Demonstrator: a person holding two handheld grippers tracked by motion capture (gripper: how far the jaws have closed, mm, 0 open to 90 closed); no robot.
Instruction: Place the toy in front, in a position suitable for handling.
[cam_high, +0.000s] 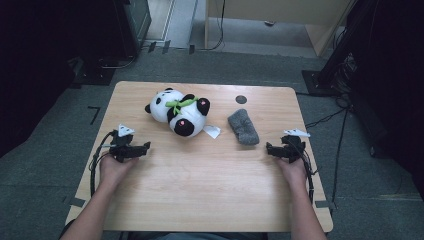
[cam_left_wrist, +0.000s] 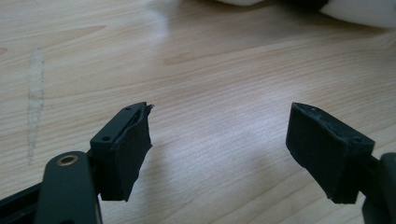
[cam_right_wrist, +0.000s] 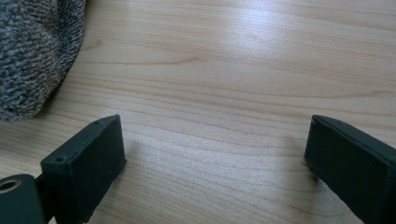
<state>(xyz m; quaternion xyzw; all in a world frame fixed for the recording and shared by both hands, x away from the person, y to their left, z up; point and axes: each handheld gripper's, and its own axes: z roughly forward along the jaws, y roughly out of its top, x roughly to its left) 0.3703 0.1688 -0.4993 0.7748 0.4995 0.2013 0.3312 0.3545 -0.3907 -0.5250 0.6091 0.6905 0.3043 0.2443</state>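
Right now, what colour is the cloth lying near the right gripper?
Grey, a speckled knit; the cloth shows best in the right gripper view.

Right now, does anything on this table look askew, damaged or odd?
The panda plush lies toppled on its side, a white tag sticking out. The left tool has a ragged, torn-looking pad.
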